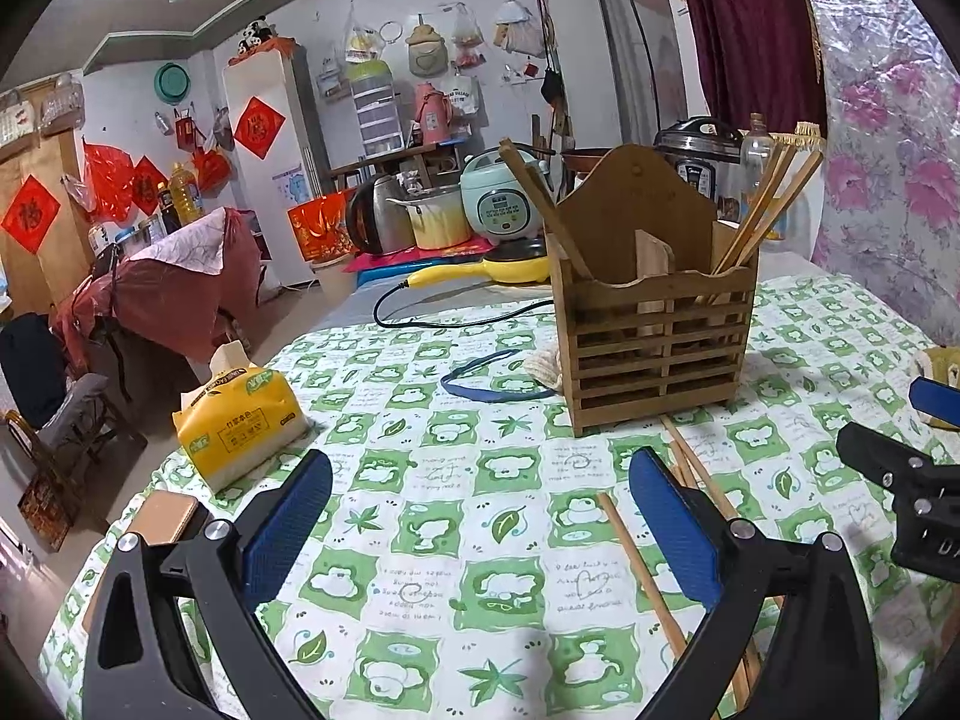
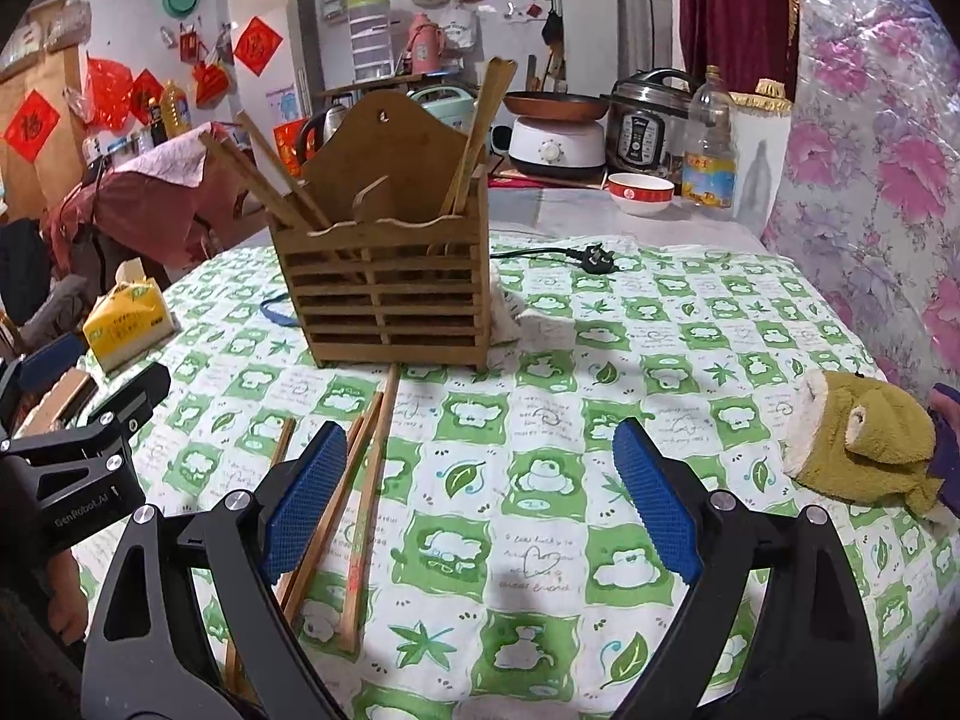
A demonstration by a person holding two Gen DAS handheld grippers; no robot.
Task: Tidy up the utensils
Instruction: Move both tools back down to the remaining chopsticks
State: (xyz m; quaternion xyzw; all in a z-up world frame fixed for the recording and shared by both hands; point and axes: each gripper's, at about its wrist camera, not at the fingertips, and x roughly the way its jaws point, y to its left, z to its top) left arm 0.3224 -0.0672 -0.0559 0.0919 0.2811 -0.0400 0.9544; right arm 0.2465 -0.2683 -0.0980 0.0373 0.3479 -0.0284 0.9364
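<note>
A slatted wooden utensil holder [image 1: 654,336] stands upright on the table, with chopsticks leaning out of its left and right compartments; it also shows in the right wrist view [image 2: 384,294]. Several loose wooden chopsticks [image 2: 366,492] lie flat on the cloth in front of the holder, also seen in the left wrist view [image 1: 642,570]. My left gripper [image 1: 480,522] is open and empty, just left of the loose chopsticks. My right gripper [image 2: 480,498] is open and empty, with its left finger over the chopsticks.
A yellow tissue pack [image 1: 240,420] and a phone [image 1: 162,516] lie at the table's left edge. A blue band [image 1: 486,384] lies beside the holder. A green cloth [image 2: 864,438] lies at the right. A plug and cord [image 2: 594,258], bowl [image 2: 639,192] and cookers stand behind.
</note>
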